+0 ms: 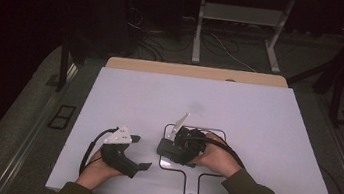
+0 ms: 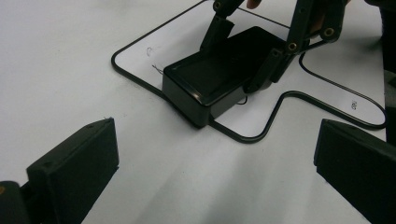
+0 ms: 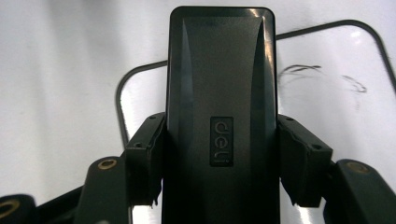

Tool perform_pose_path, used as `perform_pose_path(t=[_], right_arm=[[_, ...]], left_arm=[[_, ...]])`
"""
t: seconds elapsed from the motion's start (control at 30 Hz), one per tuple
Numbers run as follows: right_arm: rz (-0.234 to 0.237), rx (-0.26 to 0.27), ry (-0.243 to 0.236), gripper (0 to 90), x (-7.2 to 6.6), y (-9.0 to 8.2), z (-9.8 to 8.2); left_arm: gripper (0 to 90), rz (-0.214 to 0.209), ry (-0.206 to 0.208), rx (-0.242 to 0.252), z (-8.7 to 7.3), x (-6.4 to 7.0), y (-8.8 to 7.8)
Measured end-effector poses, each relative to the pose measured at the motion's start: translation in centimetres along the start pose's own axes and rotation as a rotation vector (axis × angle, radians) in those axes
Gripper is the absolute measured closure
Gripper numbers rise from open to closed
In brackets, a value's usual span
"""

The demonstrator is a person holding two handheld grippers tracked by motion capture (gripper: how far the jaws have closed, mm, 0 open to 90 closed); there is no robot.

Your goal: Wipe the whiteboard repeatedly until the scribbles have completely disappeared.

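The black box (image 3: pixel 222 93), a flat oblong case with "deli" stamped on its lid, sits clamped between the jaws of the right gripper (image 3: pixel 219 161); in the right gripper view both pads press on its long sides near the end closest to the camera. It lies on the white board (image 1: pixel 129 96), inside a black outline (image 2: pixel 140 79) drawn there, a rounded square with a short stem running towards the person. In the left gripper view its underside seems to rest on the board, one corner at or just over the drawn line, so I judge it either just set down or about to be lifted; the pictures do not settle which.

Nearest the person, the left gripper (image 1: pixel 138 152) rests on the board to the left of the outline, held in the left hand (image 1: pixel 98 165). Its jaws stand wide apart with nothing between them, and it points across at the box without touching it.

Farther in, the right hand (image 1: pixel 220 159) holds its gripper over the square part of the outline, the cable looping round behind.

As to progress: the grip is made and the box is at the outline. What is left, by my reading, is either squaring it within the line and letting go, or carrying it off. Beyond the board there is dark floor, loose cables (image 1: pixel 217 45) and a white frame (image 1: pixel 241 15).
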State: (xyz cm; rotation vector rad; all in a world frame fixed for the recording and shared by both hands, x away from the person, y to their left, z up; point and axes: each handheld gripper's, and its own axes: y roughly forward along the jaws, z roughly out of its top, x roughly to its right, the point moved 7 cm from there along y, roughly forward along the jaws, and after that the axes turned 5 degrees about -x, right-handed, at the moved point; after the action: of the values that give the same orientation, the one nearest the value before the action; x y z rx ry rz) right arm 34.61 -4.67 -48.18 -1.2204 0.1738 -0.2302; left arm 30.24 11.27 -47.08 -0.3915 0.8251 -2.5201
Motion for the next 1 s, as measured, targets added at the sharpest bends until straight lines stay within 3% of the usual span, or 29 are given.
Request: perform_pose_path(t=[0.17,0.37,0.47,0.7,0.87,1.0], right_arm=[[-0.034,0.002,-0.013,38.4,0.1,0.0,0.1],[-0.094,0.001,0.025,38.5,1.2,-0.1,0.1],[-0.079,-0.007,0.019,38.6,0.8,-0.1,0.1],[-0.049,-0.016,-0.052,38.7,-1.0,0.2,0.6],[-0.103,-0.021,-0.025,38.9,0.1,0.3,1.0],[-0.102,-0.029,-0.016,38.9,0.1,0.3,1.0]], left_arm=[[0.0,0.001,0.002,-0.001,0.0,0.0,0.0],[0.0,0.001,0.001,-0.002,0.0,0.0,0.0],[0.0,0.001,0.001,-0.001,0.0,0.0,0.0],[0.0,0.004,0.008,-0.004,0.0,0.0,0.0],[0.0,0.004,0.004,-0.004,0.0,0.0,0.0],[0.0,0.004,0.003,-0.005,0.0,0.0,0.0]])
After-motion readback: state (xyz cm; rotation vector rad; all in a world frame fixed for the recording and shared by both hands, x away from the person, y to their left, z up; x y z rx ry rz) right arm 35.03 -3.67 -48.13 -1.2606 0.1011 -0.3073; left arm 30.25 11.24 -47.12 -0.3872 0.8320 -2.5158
